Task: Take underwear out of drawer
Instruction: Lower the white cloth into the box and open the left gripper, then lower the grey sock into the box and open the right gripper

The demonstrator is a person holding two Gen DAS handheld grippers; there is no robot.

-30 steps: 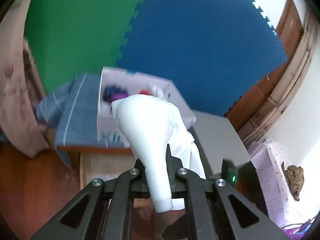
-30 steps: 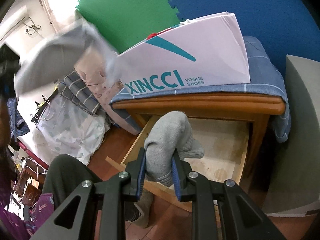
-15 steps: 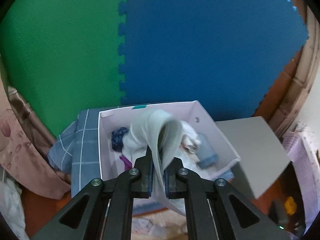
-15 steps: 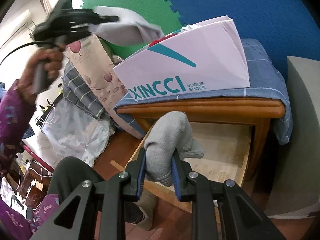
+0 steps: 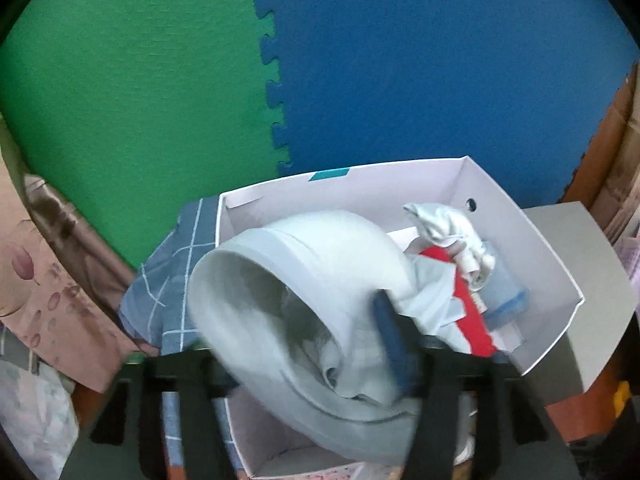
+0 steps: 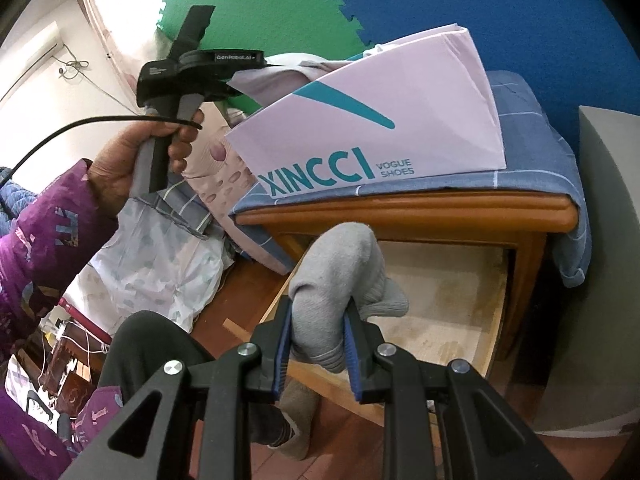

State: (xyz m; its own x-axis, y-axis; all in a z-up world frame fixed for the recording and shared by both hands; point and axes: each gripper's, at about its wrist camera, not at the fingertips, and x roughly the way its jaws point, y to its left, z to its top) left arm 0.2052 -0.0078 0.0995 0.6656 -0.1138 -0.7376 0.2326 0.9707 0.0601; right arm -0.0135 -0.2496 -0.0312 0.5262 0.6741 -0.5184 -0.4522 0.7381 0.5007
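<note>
The left claw (image 5: pixel 308 364) stands spread wide over the open white shoe box (image 5: pixel 556 268), its jaws having just been opening; the pale grey underwear (image 5: pixel 296 280) billows between them, draped against the blue pad of one finger, and whether the pads press on it cannot be told through the blur. The garment hangs over the near end of the box, above a jumble of other clothes inside: a red and white piece (image 5: pixel 468 308), a knotted whitish bundle (image 5: pixel 452 228) and something light blue (image 5: pixel 504 288). In the right wrist view that same claw, held in the person's left hand (image 6: pixel 132 156) with a purple sleeve (image 6: pixel 44 240), reaches to the box's upper edge with the pale cloth trailing into it. The right claw (image 6: pixel 316 340) is clenched on a grey sock (image 6: pixel 336 280), its blue pads pressed into the fabric, held above the front edge of the pulled-out wooden drawer (image 6: pixel 452 300), whose bare bottom shows stains. The box, printed XINCCI, sits on a blue checked cloth (image 6: pixel 532 152) covering the desk (image 6: pixel 420 212) above the drawer. Green (image 5: pixel 132 72) and blue (image 5: pixel 440 52) foam mats line the wall behind.
</note>
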